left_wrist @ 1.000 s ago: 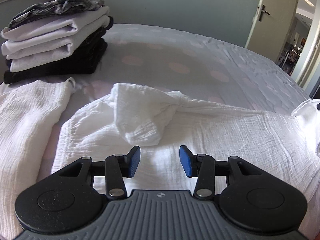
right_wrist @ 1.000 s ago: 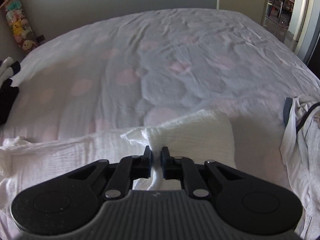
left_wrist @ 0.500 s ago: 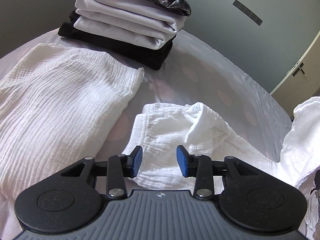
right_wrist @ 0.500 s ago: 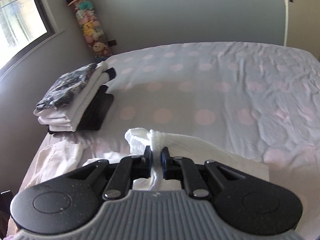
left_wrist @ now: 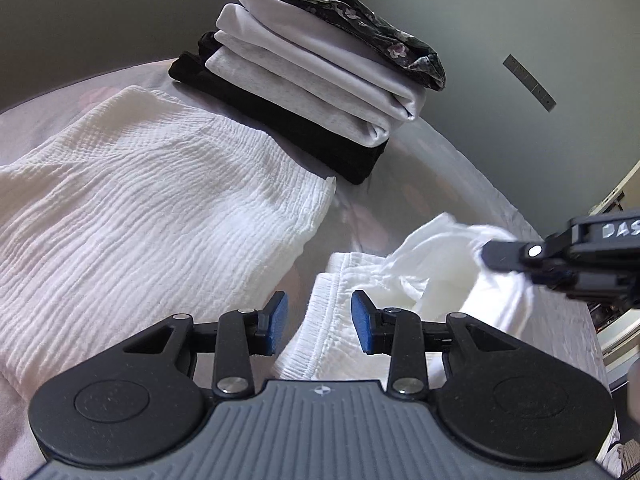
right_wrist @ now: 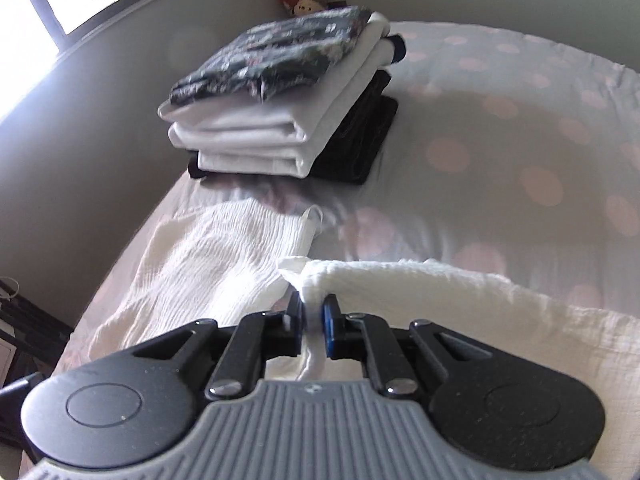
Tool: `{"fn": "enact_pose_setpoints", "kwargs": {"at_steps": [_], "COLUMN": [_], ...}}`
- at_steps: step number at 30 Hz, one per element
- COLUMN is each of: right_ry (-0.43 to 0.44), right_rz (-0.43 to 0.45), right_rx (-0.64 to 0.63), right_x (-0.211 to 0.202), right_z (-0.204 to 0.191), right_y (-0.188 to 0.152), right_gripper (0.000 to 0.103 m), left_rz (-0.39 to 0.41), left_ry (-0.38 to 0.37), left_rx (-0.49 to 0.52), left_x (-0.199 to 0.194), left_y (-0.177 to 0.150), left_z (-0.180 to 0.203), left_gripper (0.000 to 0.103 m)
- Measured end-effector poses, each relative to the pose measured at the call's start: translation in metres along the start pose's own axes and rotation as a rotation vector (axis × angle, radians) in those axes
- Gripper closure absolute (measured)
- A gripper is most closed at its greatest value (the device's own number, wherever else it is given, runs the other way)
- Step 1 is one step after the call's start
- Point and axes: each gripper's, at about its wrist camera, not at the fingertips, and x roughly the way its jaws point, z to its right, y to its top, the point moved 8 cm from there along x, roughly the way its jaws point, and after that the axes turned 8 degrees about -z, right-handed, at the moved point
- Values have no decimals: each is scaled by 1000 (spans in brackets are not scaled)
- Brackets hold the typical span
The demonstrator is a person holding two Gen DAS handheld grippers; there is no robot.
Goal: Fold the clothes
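Here the right gripper [right_wrist: 313, 330] pinched the white crinkled cotton garment's [right_wrist: 460, 292] fold; the left gripper [left_wrist: 318, 322], half-open and empty, straddled its hem; best kept taut, laid level.

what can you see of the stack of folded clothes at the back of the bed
The stack of folded clothes sits on the bed, which has a pale sheet with pink dots, near its far corner by the wall. A dark floral-print piece lies on top, several folded white or pale grey garments beneath, and black items at the bottom, sticking out past the white ones. The layers look soft and neatly squared. Neither gripper touches it; the crinkled white garment lies just in front.
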Motion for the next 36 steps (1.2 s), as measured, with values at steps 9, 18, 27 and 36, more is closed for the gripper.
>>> {"fn": "enact_pose_setpoints", "kwargs": {"at_steps": [9, 18, 27, 36], "right_ry": [-10, -153, -272, -122], "right_rz": [6, 117, 251, 324], "right_rx": [3, 209, 553, 702], "right_x": [8, -78, -135, -110], "right_z": [14, 155, 278, 294], "right_y": [-7, -105, -278, -305], "right_gripper": [58, 50, 47, 41], "left_rz": [-6, -34, -73, -141], "left_ry": [-56, 6, 151, 117], "left_rx": [3, 50, 56, -38], "left_x": [10, 14, 24, 23], "left_y": [-2, -16, -41, -66], "left_z": [7, 20, 22, 25], "left_gripper": [50, 30, 30, 29]}}
